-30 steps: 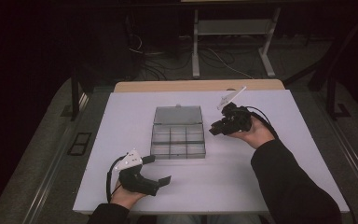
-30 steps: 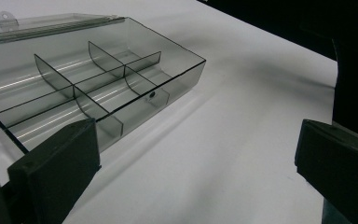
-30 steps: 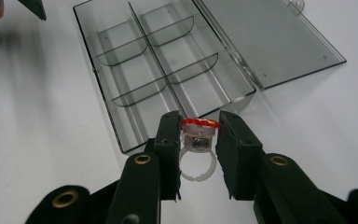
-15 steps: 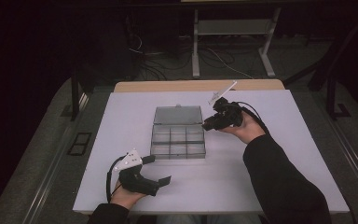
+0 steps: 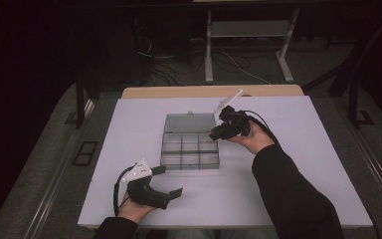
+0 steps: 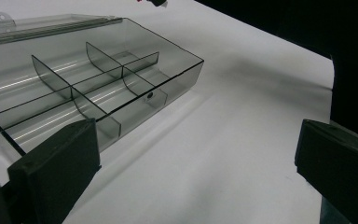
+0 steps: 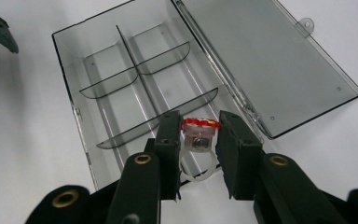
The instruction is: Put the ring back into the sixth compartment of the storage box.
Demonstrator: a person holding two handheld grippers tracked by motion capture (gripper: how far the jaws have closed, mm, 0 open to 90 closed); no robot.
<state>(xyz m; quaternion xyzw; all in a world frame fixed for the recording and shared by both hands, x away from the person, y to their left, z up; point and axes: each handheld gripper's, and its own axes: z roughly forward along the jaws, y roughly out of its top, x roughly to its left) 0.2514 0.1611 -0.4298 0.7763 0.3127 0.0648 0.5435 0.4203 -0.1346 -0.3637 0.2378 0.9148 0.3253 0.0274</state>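
**Dim room around a lit white table**

A white table (image 5: 328, 164) is set on grey floor (image 5: 35, 174), with a wooden strip (image 5: 179, 92) along its far edge. Beyond that edge, a white-legged table frame (image 5: 248, 50) and loose cables (image 5: 174, 62) are seen in near darkness. Floor sockets (image 5: 85, 153) are set off the left edge.

Lab: white test table (image 5: 129, 149); floor cables (image 5: 234, 64); dark surroundings.

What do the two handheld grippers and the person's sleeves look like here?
Both the left gripper and the right gripper are black, each with two blocky jaws, brass-coloured rivets on the linkage, a pale three-cornered plate on top and a trailing black cable. The person wears dark long sleeves.
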